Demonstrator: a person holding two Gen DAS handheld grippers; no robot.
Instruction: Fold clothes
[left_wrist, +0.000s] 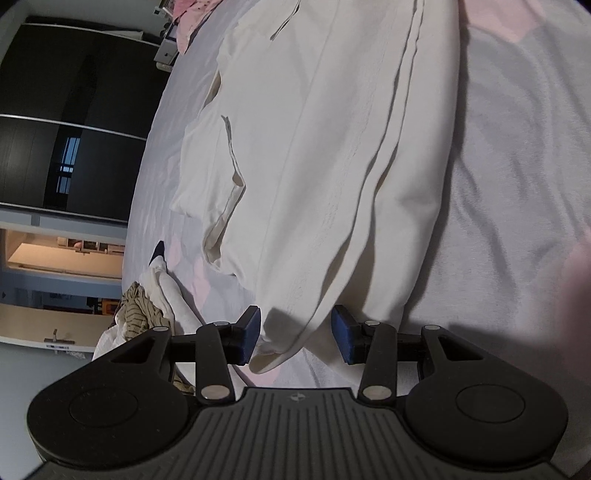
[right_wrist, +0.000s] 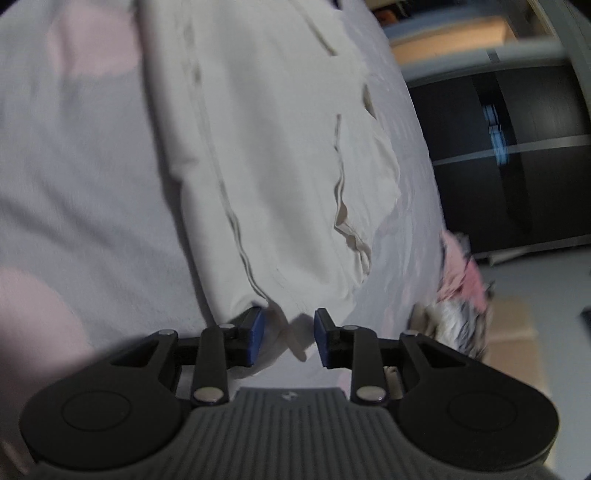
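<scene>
A cream-white garment (left_wrist: 325, 155) lies stretched out on the bed, with long folds and a pocket opening on its left side. My left gripper (left_wrist: 295, 338) is open, its blue pads on either side of the garment's near corner. In the right wrist view the same garment (right_wrist: 273, 155) runs up the frame, somewhat blurred. My right gripper (right_wrist: 288, 338) is open, with a near edge of the garment between its blue pads.
The bed sheet (left_wrist: 517, 166) is pale grey with pink patches. A heap of other clothes (left_wrist: 147, 314) lies at the bed's left edge. A pink and striped clothes heap (right_wrist: 461, 295) lies at the bed edge. Dark wardrobe doors (left_wrist: 66, 129) stand beyond the bed.
</scene>
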